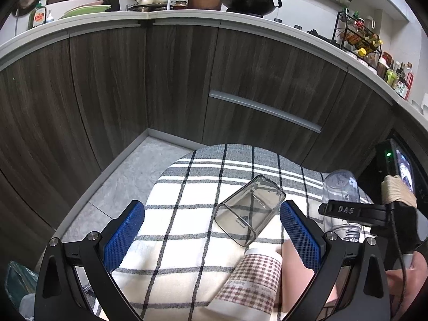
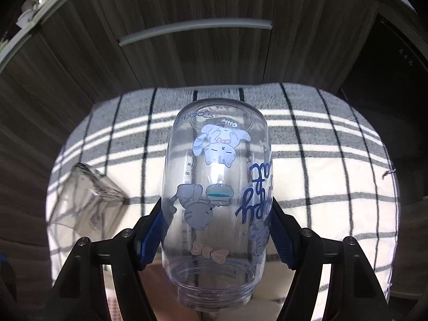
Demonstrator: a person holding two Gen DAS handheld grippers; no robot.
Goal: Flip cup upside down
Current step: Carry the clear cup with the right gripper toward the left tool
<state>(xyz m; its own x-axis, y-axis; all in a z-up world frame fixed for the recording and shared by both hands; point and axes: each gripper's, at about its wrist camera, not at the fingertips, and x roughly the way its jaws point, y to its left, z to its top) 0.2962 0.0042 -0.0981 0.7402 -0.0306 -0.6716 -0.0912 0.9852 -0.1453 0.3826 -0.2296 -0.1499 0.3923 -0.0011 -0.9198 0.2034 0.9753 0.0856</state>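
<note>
Between right tool [image 2: 216, 230] pads: cup [image 2: 218, 200] (inverted)

On the table [image 1: 171, 230], a toppled container [image 1: 248, 211] lies at centre, a patterned cup [image 1: 254, 281] at its 6 o'clock, the printed cup [image 1: 341, 187] at 3 o'clock.

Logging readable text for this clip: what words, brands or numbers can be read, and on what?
"DAS": on the right gripper.
Blue handwriting, cat pictures, embossed base lettering and scale numbers on the clear cup: upside down, not surely readable.
Small print on the smoky square cup and checked cup: too small.
</note>
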